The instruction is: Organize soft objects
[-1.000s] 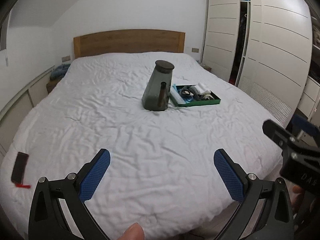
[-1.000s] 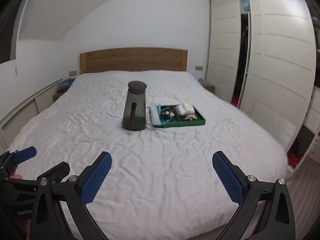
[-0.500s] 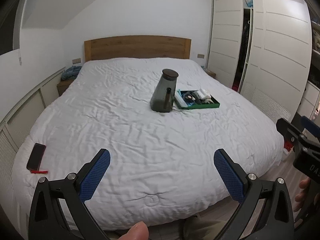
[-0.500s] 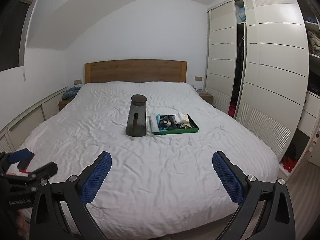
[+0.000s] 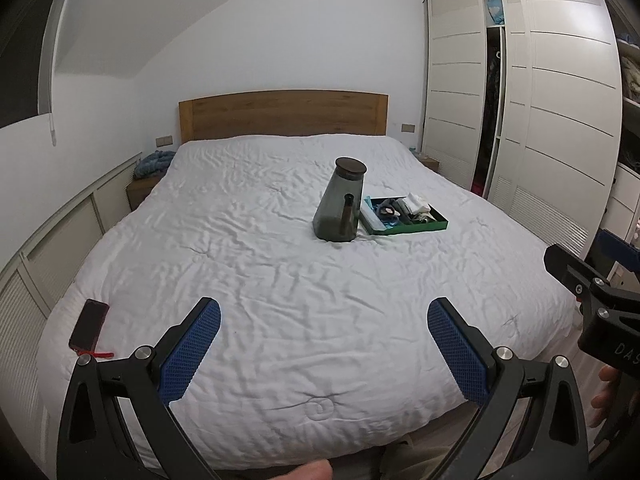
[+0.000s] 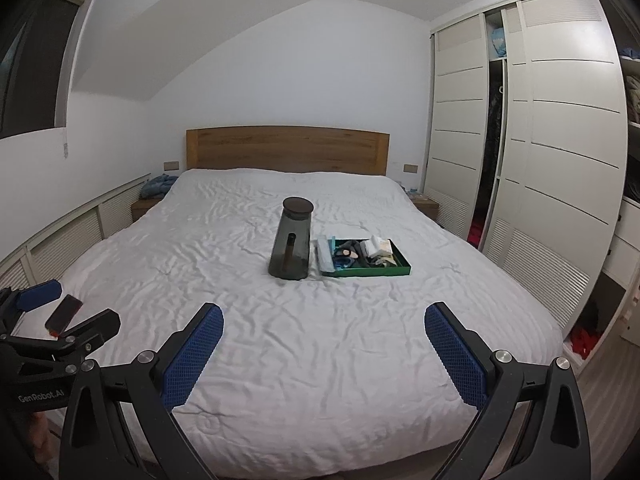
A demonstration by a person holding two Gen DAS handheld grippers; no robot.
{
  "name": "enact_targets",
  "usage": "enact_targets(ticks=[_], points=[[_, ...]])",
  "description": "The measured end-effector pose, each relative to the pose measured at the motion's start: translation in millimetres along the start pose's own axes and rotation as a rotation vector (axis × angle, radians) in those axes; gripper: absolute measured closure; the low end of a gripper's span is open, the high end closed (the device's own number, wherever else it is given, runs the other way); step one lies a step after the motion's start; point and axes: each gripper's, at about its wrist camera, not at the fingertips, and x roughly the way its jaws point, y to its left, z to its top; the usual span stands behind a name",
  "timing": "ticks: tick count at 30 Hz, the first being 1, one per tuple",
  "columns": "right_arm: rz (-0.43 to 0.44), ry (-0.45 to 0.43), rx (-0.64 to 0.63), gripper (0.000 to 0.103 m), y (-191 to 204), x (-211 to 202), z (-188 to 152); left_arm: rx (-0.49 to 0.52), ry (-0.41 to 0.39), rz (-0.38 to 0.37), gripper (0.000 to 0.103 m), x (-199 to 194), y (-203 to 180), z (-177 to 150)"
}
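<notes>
The left hand-held gripper (image 5: 324,344) and the right hand-held gripper (image 6: 324,348) were both spread wide with nothing between their blue pads, poised above the foot of the wide white-quilted bed (image 5: 248,264). Mid-bed stood a tall smoky-grey plastic jug with a dark round lid (image 5: 339,200). Just beside it, at its three o'clock, lay a shallow green rectangular tray (image 5: 404,227) holding small folded soft items (image 5: 414,204). A dark phone (image 5: 89,330) rested at the bed's seven o'clock corner.
</notes>
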Motion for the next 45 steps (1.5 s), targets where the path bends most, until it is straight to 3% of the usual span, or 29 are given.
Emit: enact_targets(ticks=[45], points=[[-0.014,0.036,0.008,0.000,17,28,4,0.039,0.009,0.011,0.001,5,1,-3]])
